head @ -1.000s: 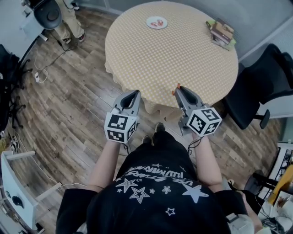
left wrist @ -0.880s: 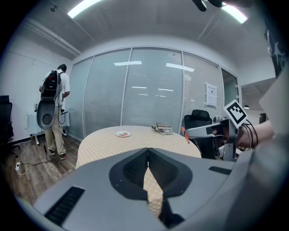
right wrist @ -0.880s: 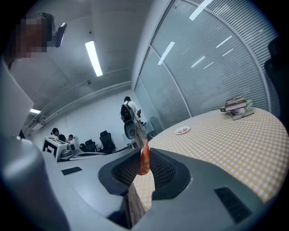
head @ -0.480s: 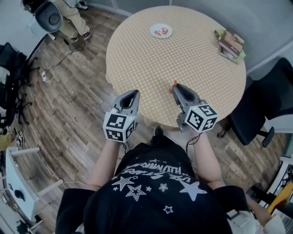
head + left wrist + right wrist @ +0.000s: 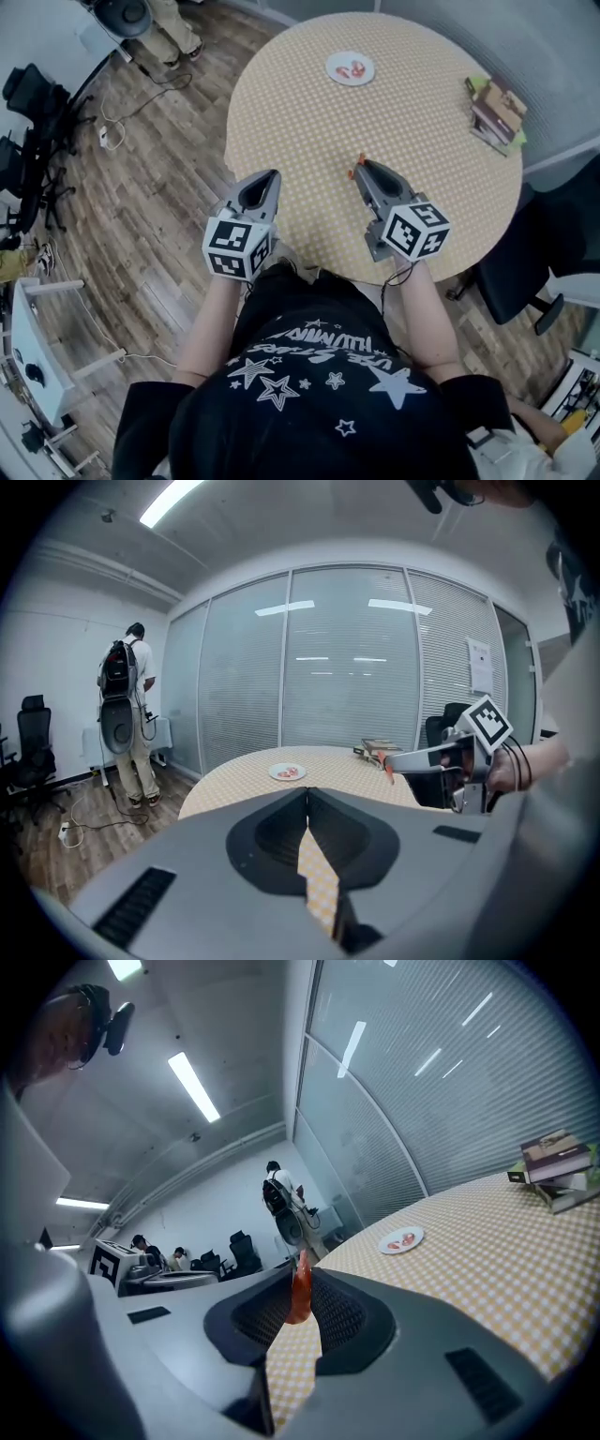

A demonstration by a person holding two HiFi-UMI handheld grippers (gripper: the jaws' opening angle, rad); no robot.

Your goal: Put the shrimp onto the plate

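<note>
Yellow-checked cloth covers the round table [image 5: 422,94].

Left gripper [image 5: 269,175]: over the table's near-left edge, jaws pressed together, nothing between them.

Plate [image 5: 337,67]: small, white, on the far side of the table, well apart from both grippers. Two red pieces [image 5: 356,68] lie on it.

Right gripper [image 5: 365,171]: above the cloth on the near side, jaws clamped on the shrimp [image 5: 300,1291]. The shrimp is orange-red and stands upright at the jaw tips, clear of the table.

Stack of books [image 5: 497,108]: at the table's right edge.
</note>
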